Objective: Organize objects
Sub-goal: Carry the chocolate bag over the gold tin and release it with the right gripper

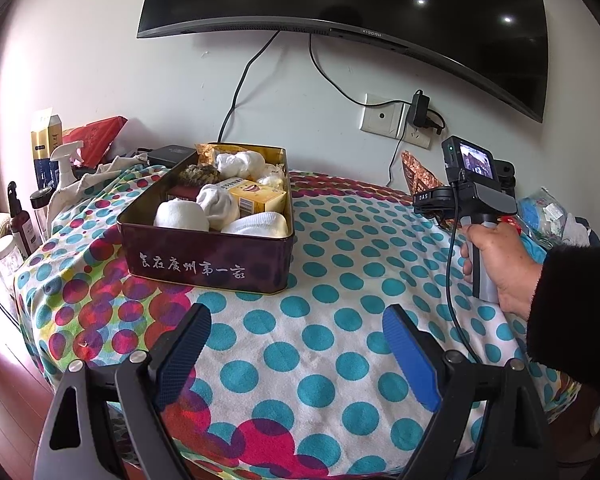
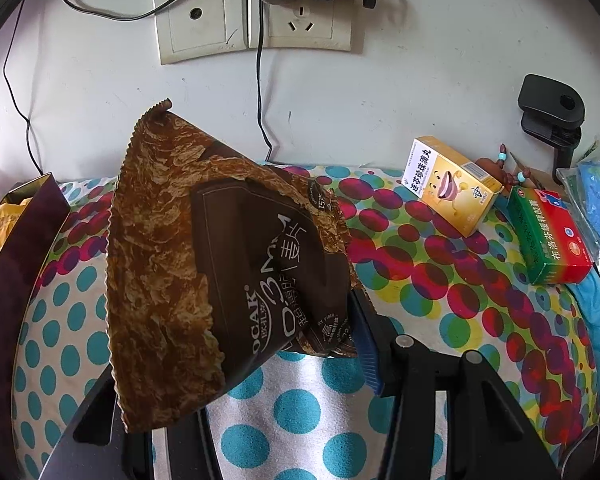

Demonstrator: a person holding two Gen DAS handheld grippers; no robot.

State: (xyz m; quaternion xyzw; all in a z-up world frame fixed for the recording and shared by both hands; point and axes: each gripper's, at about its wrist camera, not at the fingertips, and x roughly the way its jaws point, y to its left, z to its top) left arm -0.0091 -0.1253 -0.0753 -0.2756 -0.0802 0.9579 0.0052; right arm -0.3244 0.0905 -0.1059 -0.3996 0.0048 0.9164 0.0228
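My right gripper (image 2: 268, 332) is shut on a brown snack bag (image 2: 204, 264), which stands up between the jaws and hides the left finger; only the blue right pad (image 2: 366, 344) shows. The bag hangs just above the spotted cloth (image 2: 300, 408). In the left wrist view a hand (image 1: 500, 256) holds that gripper's handle at the right, and the bag (image 1: 418, 176) pokes out behind it. My left gripper (image 1: 296, 316) stands open over the cloth with nothing between its fingers. An open dark tin (image 1: 204, 256) ahead holds rolled white socks (image 1: 180, 216) and a yellow box (image 1: 260, 196).
A yellow medicine box (image 2: 452, 188), a green and red box (image 2: 548, 236) and blue plastic packets (image 2: 596, 200) lie at the right by the wall. The tin's corner (image 2: 20, 240) is at the left. Bottles and a sprayer (image 1: 66, 164) crowd the table's left edge. Sockets and cables (image 2: 260, 16) are behind.
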